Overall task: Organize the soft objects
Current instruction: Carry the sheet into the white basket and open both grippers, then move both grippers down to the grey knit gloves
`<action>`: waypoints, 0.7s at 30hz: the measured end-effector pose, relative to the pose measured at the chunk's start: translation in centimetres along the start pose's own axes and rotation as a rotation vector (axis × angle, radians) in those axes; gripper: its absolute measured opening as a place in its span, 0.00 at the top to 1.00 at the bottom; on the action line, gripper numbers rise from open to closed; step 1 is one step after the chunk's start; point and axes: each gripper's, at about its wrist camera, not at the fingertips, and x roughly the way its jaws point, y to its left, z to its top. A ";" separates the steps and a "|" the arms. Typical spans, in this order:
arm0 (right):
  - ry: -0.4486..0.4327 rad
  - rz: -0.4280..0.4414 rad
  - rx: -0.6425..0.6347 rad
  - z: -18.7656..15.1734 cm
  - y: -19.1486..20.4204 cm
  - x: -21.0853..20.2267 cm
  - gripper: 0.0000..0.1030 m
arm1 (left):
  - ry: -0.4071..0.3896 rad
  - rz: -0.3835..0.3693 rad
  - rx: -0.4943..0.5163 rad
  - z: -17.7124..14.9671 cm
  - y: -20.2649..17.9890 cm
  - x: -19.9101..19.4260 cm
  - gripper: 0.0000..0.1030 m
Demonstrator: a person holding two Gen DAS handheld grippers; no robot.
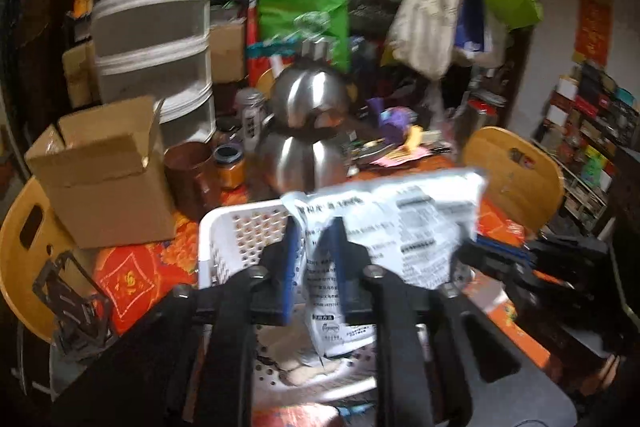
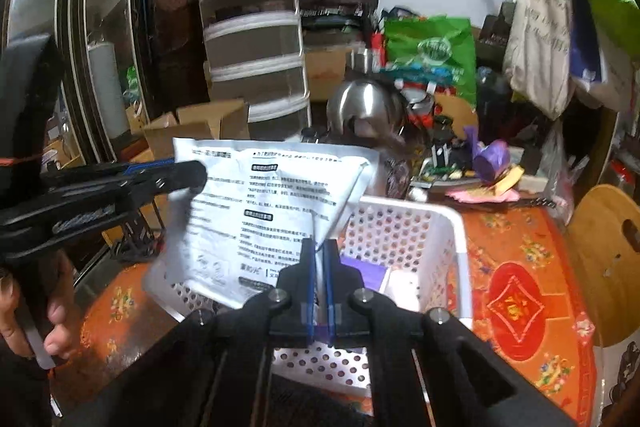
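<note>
Held in the air over the white perforated plastic basket (image 2: 404, 223) on the orange-red patterned tablecloth (image 2: 516, 267): a flat white plastic pouch printed with black text (image 2: 276, 195), slack and creased, stretched between the two tongs.

Risks, left to right. At the left edge of the pouch, a loose hold — likely to slip free there, leaving the sheet to swing from the right grip alone and flop over the basket rim instead of dropping inside. Behind, the open brown cardboard box (image 1: 104, 171), the brown jars (image 1: 230, 167) and the stacked steel bowls (image 1: 308, 131) stand near; a wide swing of the pouch could brush them. On the right, a thin pinch on a slippery film — could tear or slide out if pulled sideways.

Left gripper (image 1: 314, 239): blue pads partly spread, pouch edge lying between them, one pad seeming to touch it, no firm squeeze visible. Right gripper (image 2: 319, 259): pads pressed nearly together, pinching the pouch's lower right corner. Inside the basket, something purple and pale — too blurred to name.
</note>
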 end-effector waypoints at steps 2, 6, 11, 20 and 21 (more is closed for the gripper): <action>0.032 0.014 0.001 -0.5 -0.1 1.2 0.93 | 0.014 0.041 -0.027 -0.6 1.1 1.3 0.24; 0.052 -0.012 0.030 -1.4 -1.3 2.3 0.34 | -0.002 0.045 -0.059 -1.6 2.4 1.6 0.18; 0.034 -0.047 0.060 -1.5 -2.8 2.2 0.30 | 0.025 0.042 -0.093 -2.2 3.3 2.2 0.17; 0.052 -0.053 0.060 -1.6 -2.7 2.3 0.30 | 0.047 0.045 -0.082 -3.6 2.1 1.6 0.17; 0.051 -0.051 0.060 -1.7 -2.7 2.2 0.30 | 0.049 0.044 -0.080 -3.8 2.0 1.4 0.17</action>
